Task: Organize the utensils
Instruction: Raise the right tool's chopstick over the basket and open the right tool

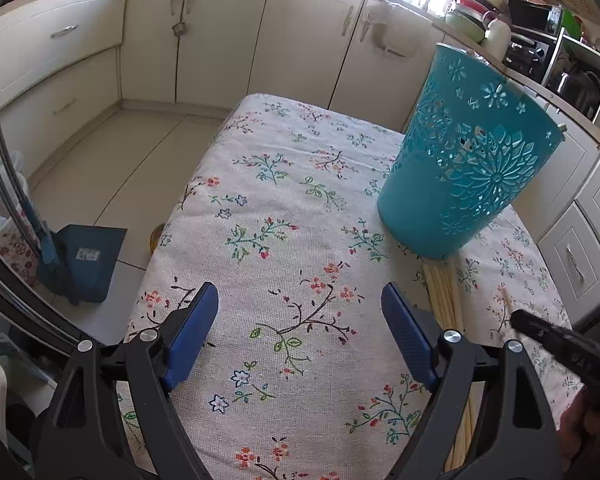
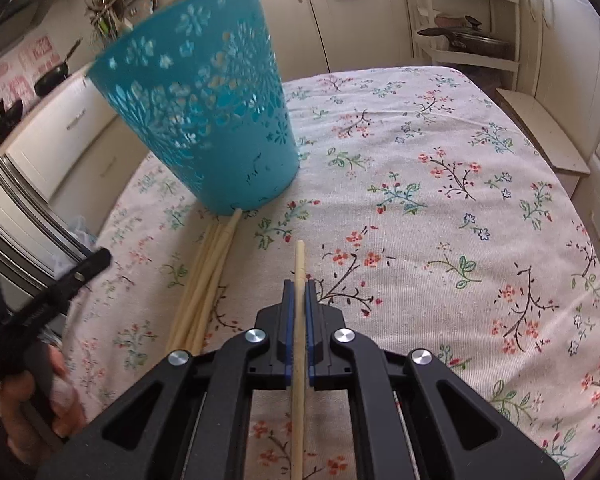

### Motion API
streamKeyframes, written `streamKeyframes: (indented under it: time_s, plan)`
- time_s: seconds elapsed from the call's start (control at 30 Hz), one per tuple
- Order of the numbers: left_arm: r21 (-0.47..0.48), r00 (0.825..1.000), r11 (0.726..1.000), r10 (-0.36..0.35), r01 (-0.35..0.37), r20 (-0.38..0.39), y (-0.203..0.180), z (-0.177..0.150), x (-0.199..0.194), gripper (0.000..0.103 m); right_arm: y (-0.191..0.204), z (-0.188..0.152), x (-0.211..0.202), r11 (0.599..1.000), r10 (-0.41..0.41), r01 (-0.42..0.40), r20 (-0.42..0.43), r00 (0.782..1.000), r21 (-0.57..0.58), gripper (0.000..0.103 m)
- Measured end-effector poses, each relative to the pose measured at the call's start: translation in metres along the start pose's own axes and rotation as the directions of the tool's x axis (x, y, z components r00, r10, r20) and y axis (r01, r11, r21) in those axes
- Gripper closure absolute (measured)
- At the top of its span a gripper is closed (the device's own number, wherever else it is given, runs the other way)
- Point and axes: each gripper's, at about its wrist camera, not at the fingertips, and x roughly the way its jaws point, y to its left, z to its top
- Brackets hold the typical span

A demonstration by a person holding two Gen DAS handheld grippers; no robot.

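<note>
Floral tablecloth [image 2: 440,200] below: right claw [image 2: 299,286] pinches chopstick [image 2: 299,264]; left claw [image 1: 300,300] wide.

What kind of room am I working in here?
Most likely a home kitchen: cream cabinets line the walls, a dish rack stands on the counter, and a frying pan sits further back. The work surface is a table under a floral tablecloth.

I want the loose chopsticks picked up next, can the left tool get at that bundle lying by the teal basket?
Probably yes: the left tool is open and empty, the chopstick bundle lies uncovered just beside its right finger, though the teal basket crowds the far ends.
</note>
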Motion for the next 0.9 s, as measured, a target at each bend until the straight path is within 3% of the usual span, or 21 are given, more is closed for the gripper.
streamKeyframes:
  time_s: [0.27,0.63,0.9]
  plan:
    - [-0.007,1.000,1.000,0.010,-0.010,-0.025,0.000,-0.001,0.005,0.023,0.002,0.017,-0.055,0.990,0.126,-0.133,0.142,0.982,0.041,0.097]
    - [-0.007,0.999,1.000,0.009,-0.009,-0.034,-0.001,-0.002,0.006,0.023,-0.003,0.035,-0.081,0.963,0.237,-0.258,0.219,0.947,0.072,0.097]
    - [0.013,0.999,1.000,0.014,-0.014,-0.047,-0.005,-0.002,0.009,0.023,0.017,0.097,-0.096,0.932,0.328,-0.359,0.332,0.884,0.037,0.097]
